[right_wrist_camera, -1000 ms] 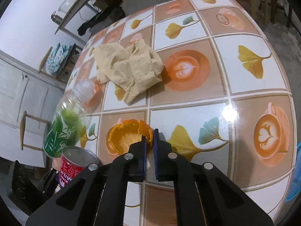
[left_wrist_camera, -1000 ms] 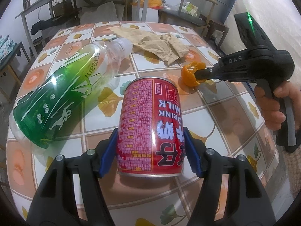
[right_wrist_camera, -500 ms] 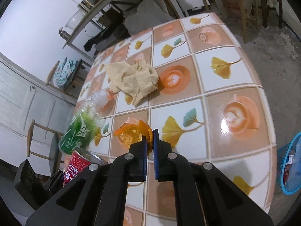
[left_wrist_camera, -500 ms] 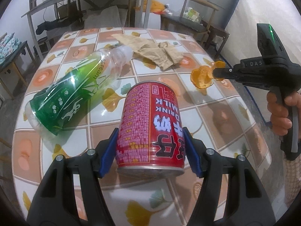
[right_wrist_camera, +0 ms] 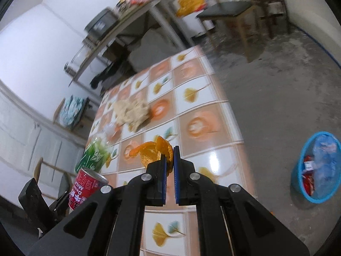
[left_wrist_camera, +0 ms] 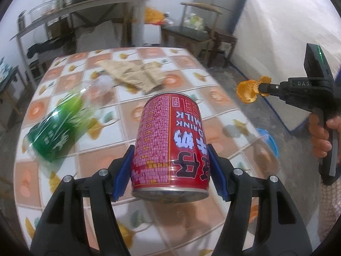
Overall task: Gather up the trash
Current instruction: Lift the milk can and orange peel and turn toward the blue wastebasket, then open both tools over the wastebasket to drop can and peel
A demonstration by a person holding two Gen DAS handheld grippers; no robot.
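My left gripper (left_wrist_camera: 170, 168) is shut on a red milk drink can (left_wrist_camera: 170, 143), held off the tiled table (left_wrist_camera: 132, 111); the can (right_wrist_camera: 85, 188) also shows low left in the right wrist view. My right gripper (right_wrist_camera: 169, 151) is shut on a piece of orange peel (right_wrist_camera: 153, 152), lifted above the table near its right edge. In the left wrist view the peel (left_wrist_camera: 248, 91) hangs off the right gripper (left_wrist_camera: 261, 88), out past the table's right edge. A green plastic bottle (left_wrist_camera: 61, 123) lies on its side on the table. A crumpled tan paper (left_wrist_camera: 134, 76) lies further back.
A blue trash basket (right_wrist_camera: 317, 168) with wrappers inside stands on the concrete floor right of the table; its rim (left_wrist_camera: 269, 140) peeks past the table edge. Chairs (left_wrist_camera: 204, 27) and a cluttered shelf table (left_wrist_camera: 70, 12) stand behind. A hand (left_wrist_camera: 319, 136) grips the right tool.
Both grippers rose off the table. The can lifted with the left one. The right one carried the peel up and rightward past the table edge, bringing the blue basket into view.
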